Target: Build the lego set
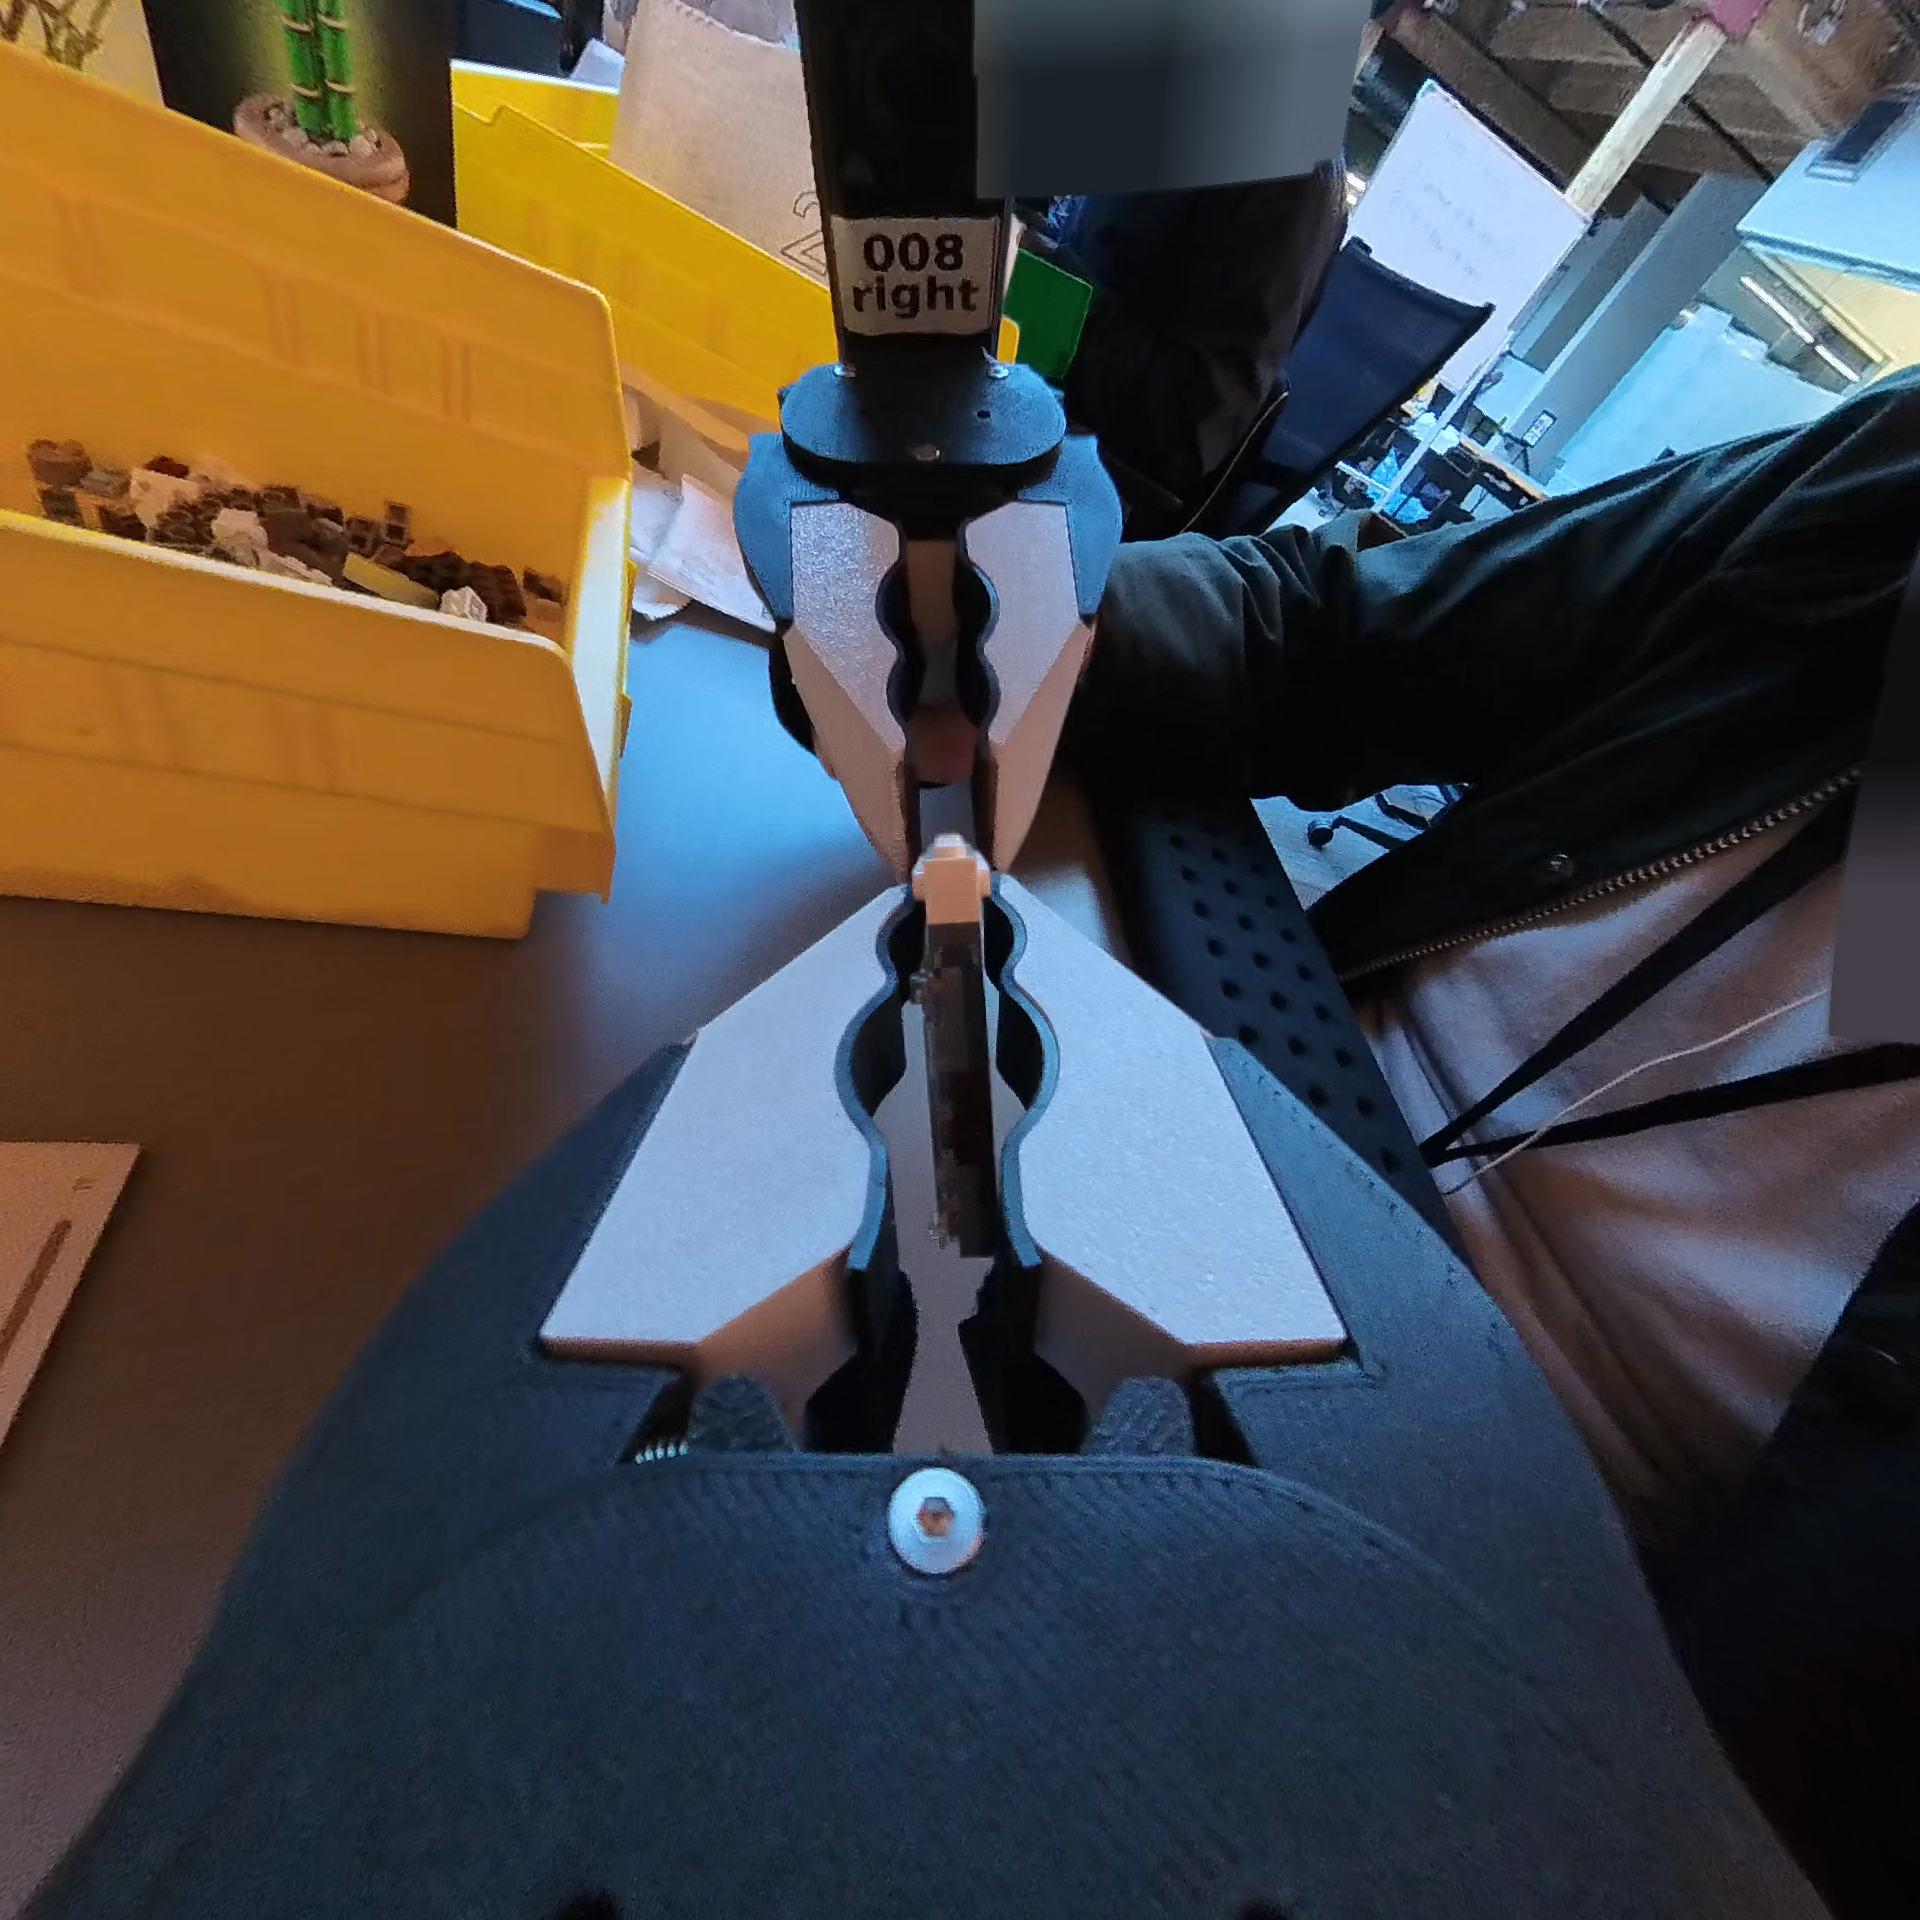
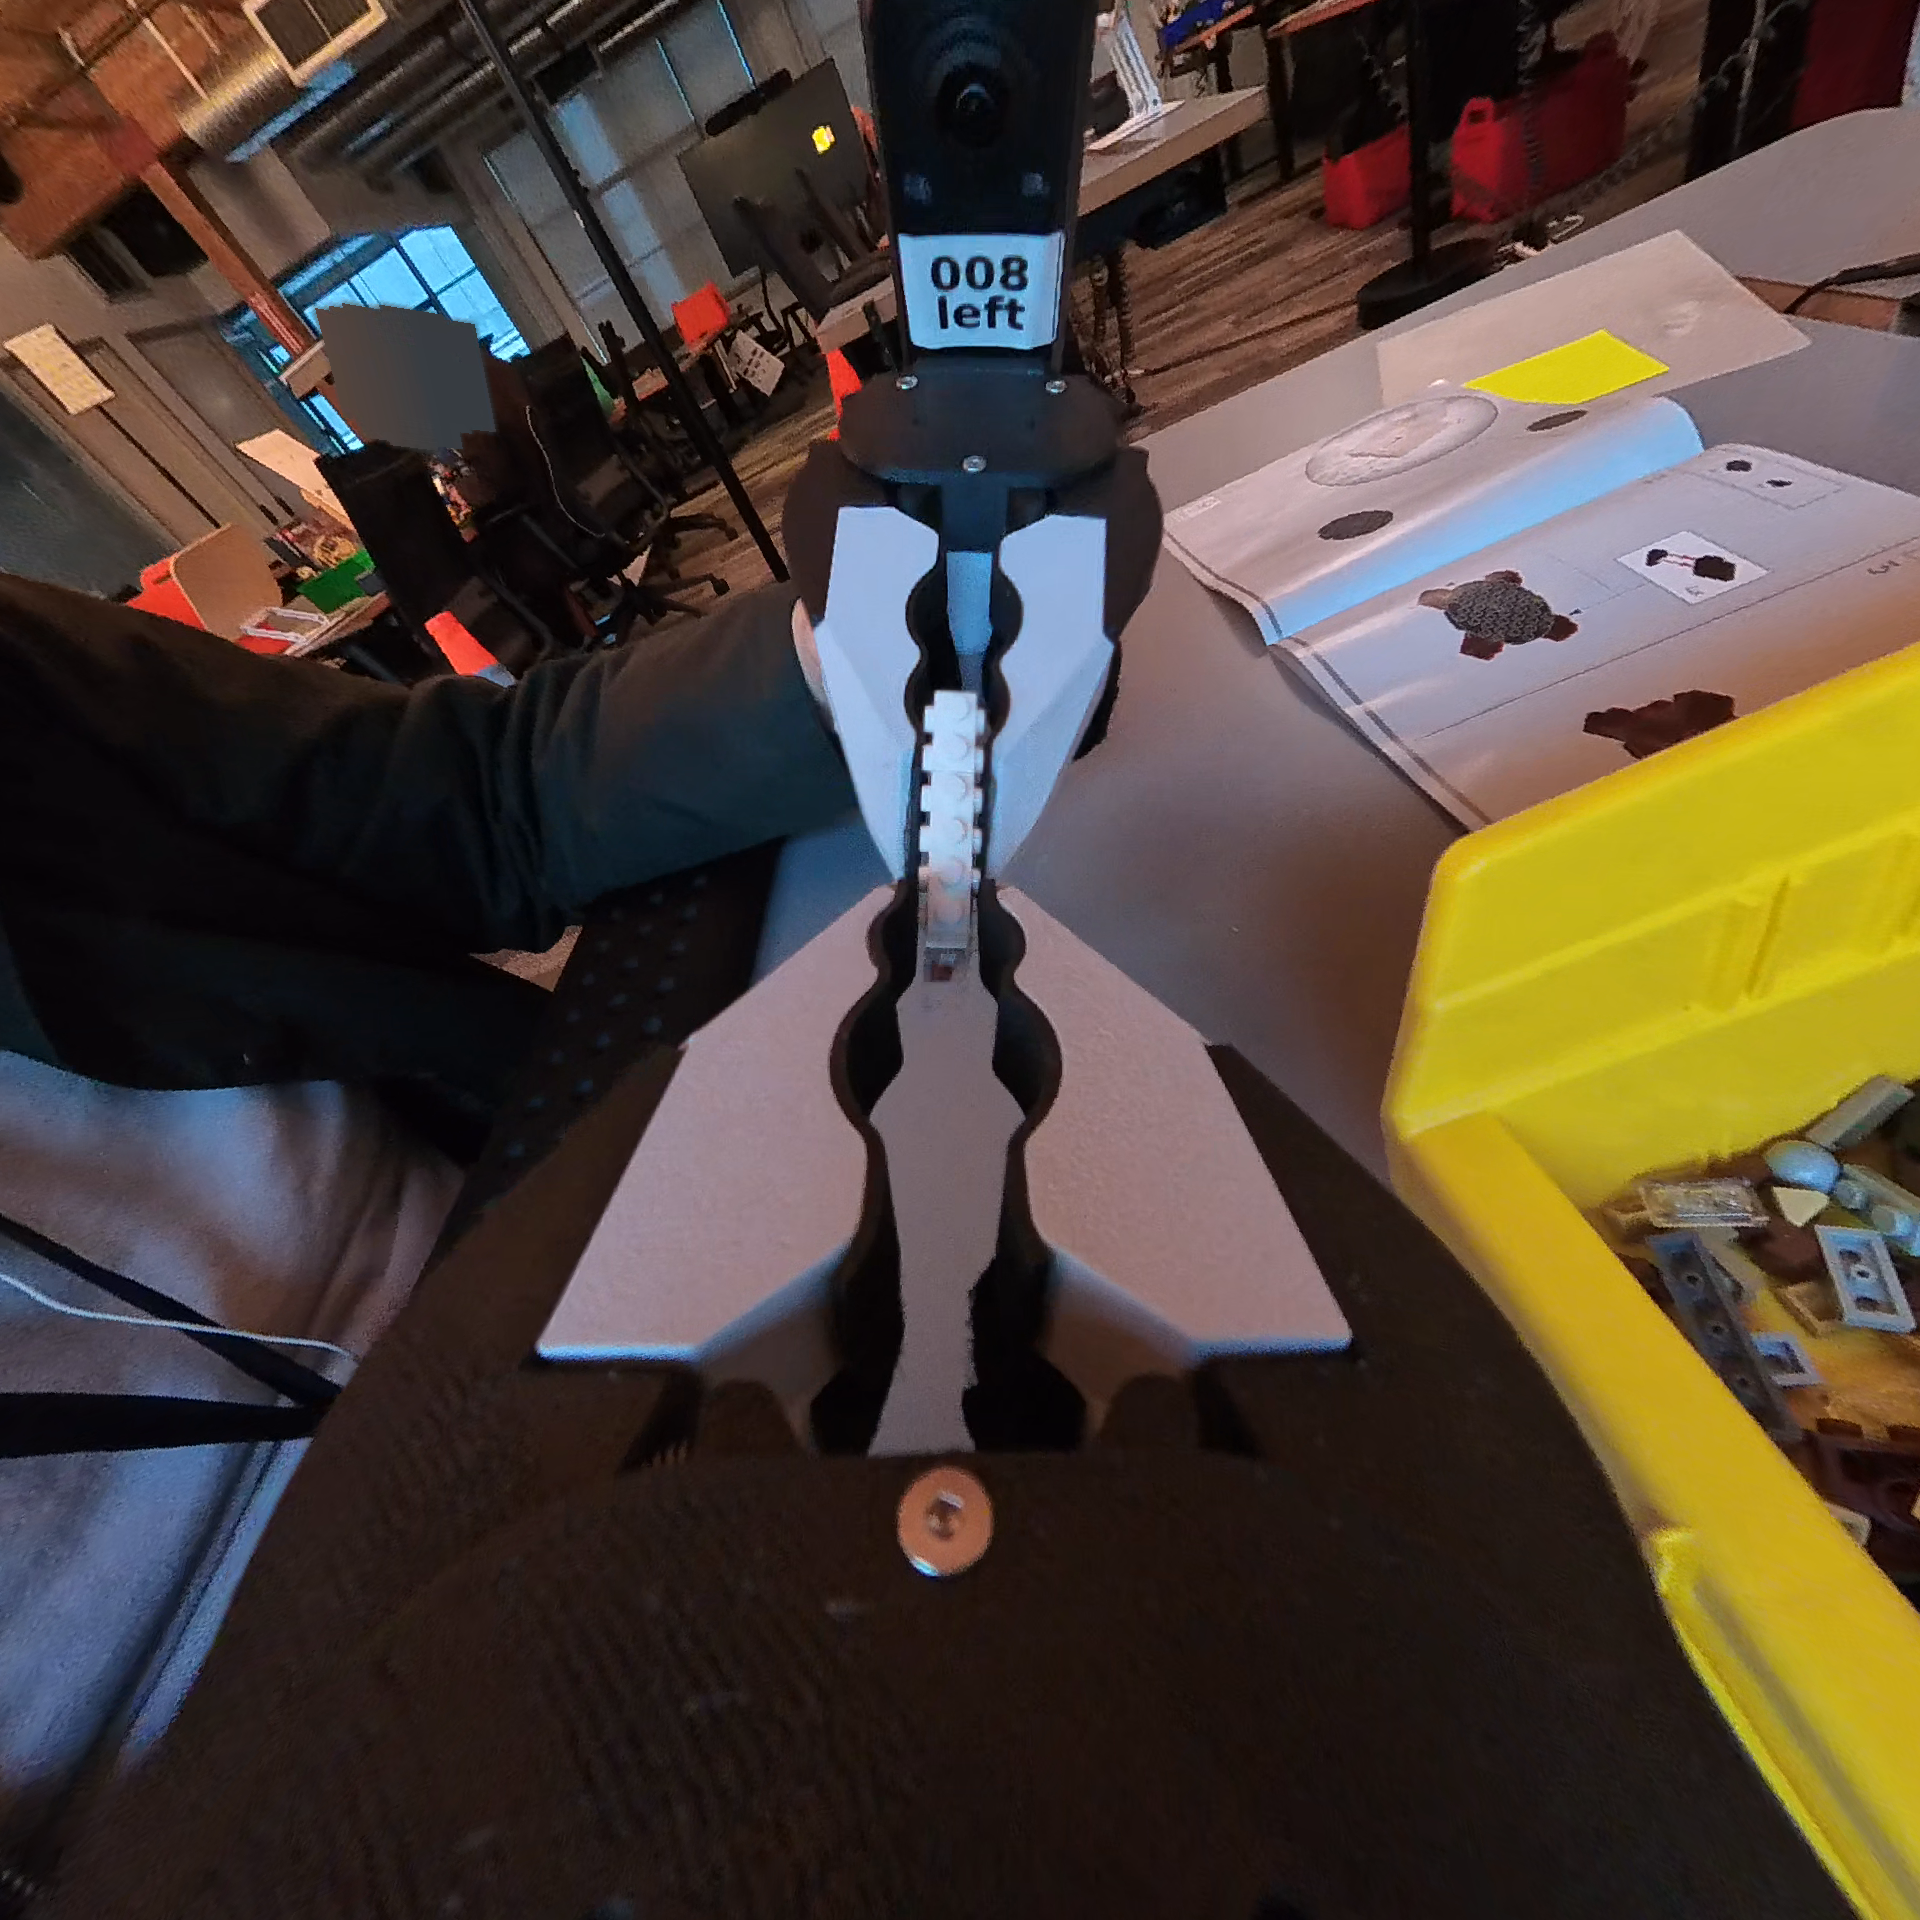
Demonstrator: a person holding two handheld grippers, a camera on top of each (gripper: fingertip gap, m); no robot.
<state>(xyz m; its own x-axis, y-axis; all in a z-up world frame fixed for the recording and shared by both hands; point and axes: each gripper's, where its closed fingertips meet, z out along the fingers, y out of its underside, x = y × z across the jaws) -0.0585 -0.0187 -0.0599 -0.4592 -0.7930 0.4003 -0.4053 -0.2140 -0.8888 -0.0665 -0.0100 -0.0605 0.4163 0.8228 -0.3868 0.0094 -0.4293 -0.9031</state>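
My left gripper (image 1: pixel 951 909) is shut on a long thin lego plate (image 1: pixel 958 1091) held edge-on; it looks dark from this side. In the right wrist view the same plate (image 2: pixel 951 790) shows as a pale strip with studs, between the left gripper's fingers (image 2: pixel 1049 707). My right gripper (image 2: pixel 945 920) faces the left one tip to tip and is shut on a small pale lego piece (image 2: pixel 943 945) with a brown underside. That piece (image 1: pixel 948 873) touches the plate's end. The right gripper (image 1: pixel 943 831) comes in from above in the left wrist view.
A yellow bin (image 1: pixel 312 665) of dark and grey lego pieces stands at the left; it also shows in the right wrist view (image 2: pixel 1558 1039). An open instruction booklet (image 2: pixel 1455 582) lies on the grey table (image 2: pixel 1247 883). A person's dark sleeve (image 1: pixel 1455 644) is close behind the grippers. My two grippers' fingertips are within a few centimetres of each other.
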